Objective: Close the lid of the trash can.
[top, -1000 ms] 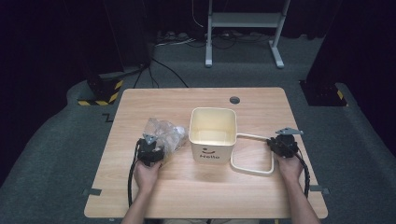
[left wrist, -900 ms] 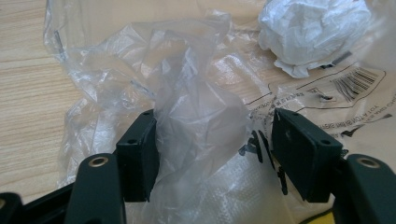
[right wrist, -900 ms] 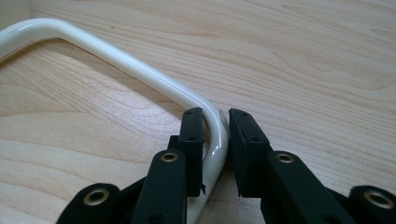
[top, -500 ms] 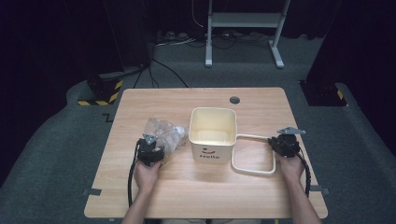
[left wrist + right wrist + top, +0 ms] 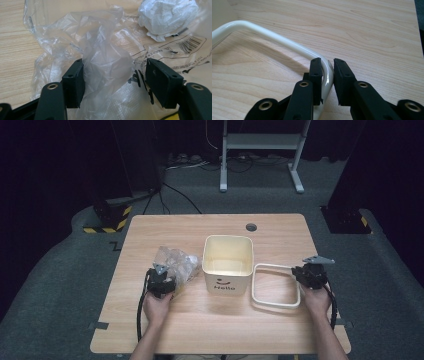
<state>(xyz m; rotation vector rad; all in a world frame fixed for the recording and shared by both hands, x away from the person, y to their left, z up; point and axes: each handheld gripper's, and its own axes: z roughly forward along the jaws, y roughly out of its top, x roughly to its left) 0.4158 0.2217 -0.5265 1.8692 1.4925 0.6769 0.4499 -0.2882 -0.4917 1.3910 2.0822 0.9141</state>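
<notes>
A light wooden desk (image 5: 200, 330) fills the middle, with a round cable hole (image 5: 251, 227) near its far edge. Standing at its centre is a cream bin (image 5: 227, 265) with a smiley and "Hello" on the near wall. Just left of it lies a crumpled clear plastic bag (image 5: 175, 265). To the right lies a cream rounded-square ring frame (image 5: 277, 285), just beside the bin.

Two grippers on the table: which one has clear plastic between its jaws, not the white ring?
The left gripper: its jaws straddle the crumpled clear plastic bag left of the cream bin. The right gripper is clamped on the white ring.
</notes>
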